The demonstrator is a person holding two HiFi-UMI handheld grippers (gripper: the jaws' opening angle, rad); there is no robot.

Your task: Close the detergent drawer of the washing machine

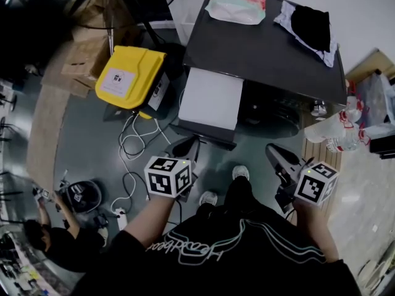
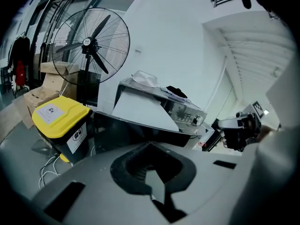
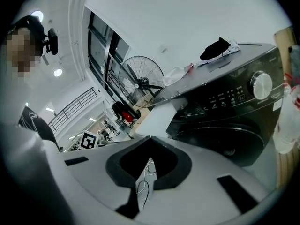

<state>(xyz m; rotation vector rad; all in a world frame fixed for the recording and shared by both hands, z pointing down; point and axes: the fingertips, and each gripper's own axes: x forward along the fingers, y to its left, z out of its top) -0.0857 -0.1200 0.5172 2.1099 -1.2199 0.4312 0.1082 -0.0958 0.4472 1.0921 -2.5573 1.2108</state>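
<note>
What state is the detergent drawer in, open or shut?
Open. The white detergent drawer juts out of the washing machine front. The left gripper and right gripper both sit short of it, touching nothing.

The detergent drawer [image 1: 210, 98] juts from the front of the washing machine [image 1: 265, 48] (bin [image 1: 131, 76] to its left).

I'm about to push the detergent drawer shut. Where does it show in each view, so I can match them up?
Head view: the detergent drawer is the white slab sticking out of the washing machine, at centre.
Left gripper view: drawer at centre, slanted, above the jaws.
Right gripper view: drawer just above centre, left of the door.
Shared landmark: the black cloth on the machine's top.
</note>
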